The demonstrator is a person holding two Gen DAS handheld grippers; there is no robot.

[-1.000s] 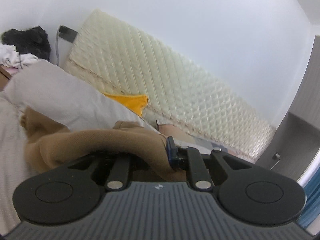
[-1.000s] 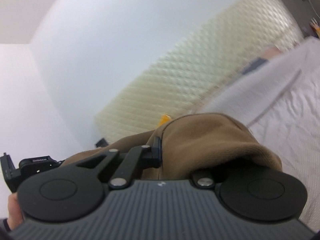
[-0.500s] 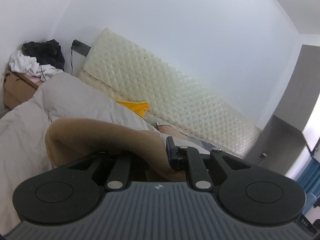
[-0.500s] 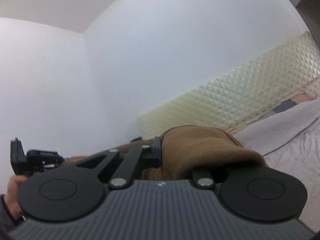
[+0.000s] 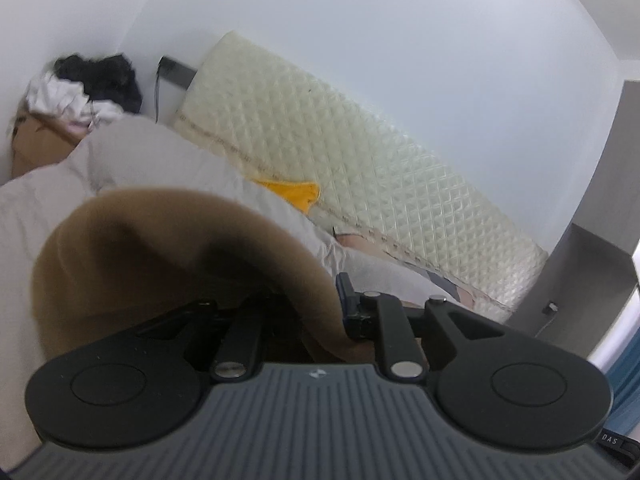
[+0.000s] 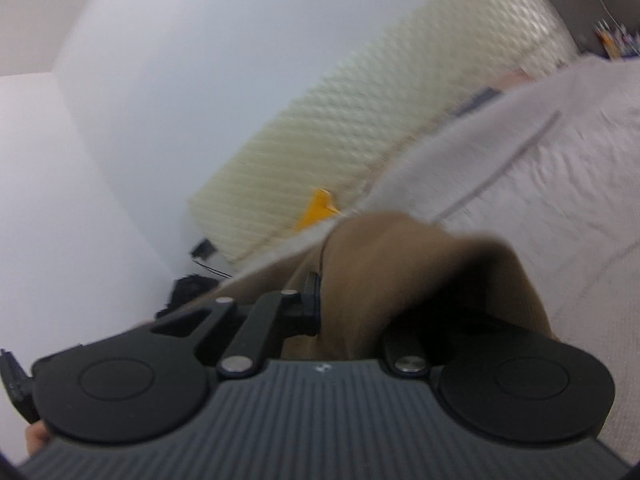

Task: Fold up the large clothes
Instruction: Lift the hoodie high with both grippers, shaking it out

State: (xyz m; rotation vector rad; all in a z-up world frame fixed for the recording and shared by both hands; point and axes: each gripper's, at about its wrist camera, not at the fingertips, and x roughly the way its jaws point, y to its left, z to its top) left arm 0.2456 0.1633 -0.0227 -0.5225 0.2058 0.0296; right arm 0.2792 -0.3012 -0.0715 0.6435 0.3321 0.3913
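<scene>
both tools are hanging onto the brown garment (image 5: 160, 256), carrying it lower over the bed (image 5: 36, 216) than a second ago. left tool (image 5: 312, 312) is starting to loosen with cloth still between, right tool (image 6: 352, 312) clamped. looks like laying it down.

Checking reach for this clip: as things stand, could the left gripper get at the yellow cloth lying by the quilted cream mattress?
Probably not: the left gripper is already full of the brown garment, its jaws just opening, and the grey duvet bulges before the yellow cloth.
</scene>
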